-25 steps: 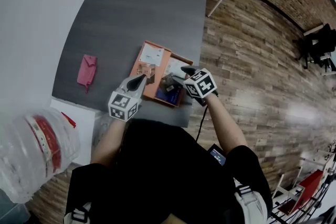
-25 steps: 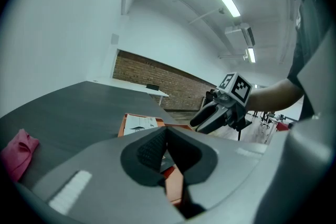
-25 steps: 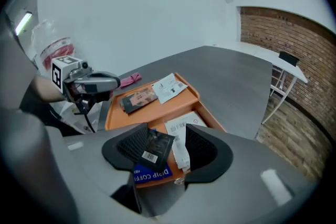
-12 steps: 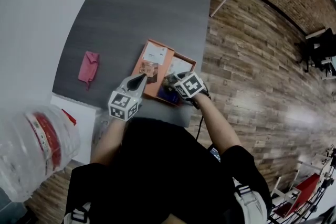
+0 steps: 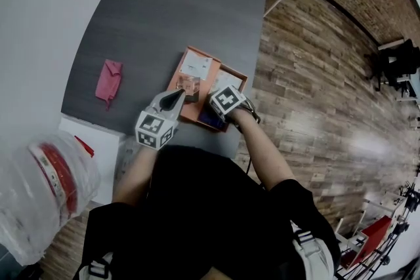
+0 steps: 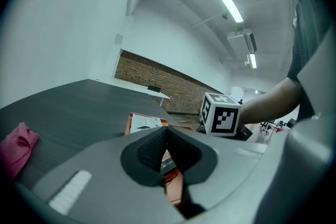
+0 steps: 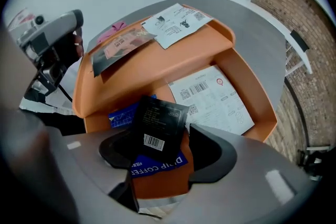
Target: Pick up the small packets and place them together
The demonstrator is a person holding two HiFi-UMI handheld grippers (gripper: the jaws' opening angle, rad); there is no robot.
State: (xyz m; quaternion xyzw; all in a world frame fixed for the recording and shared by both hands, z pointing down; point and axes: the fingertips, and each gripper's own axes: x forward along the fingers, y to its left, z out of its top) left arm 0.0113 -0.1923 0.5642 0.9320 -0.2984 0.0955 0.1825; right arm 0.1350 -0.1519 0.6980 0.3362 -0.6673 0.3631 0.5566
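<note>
An orange tray (image 5: 190,116) lies at the near edge of the dark table. My right gripper (image 7: 160,139) points straight down over the tray's lower compartment. Its jaws have just been opening. A black packet with a barcode (image 7: 157,123) lies between them on a blue drip coffee packet (image 7: 157,162), and the right pad stands clear of it. A white labelled packet (image 7: 207,97) lies beside these. On the tray's raised part lie a clear pinkish packet (image 7: 123,44) and a white leaflet (image 7: 176,21). My left gripper (image 5: 178,96) rests at the tray's left side, tips together, nothing seen held.
A pink cloth (image 5: 108,82) lies on the table (image 5: 177,10) to the left. A big water bottle (image 5: 46,183) stands low at the left. The table's right edge drops to a wooden floor (image 5: 315,88) just beyond the tray.
My right gripper has come down and left from above the tray's right edge, tipping to point down into the lower compartment. The left gripper has stayed where it was.
</note>
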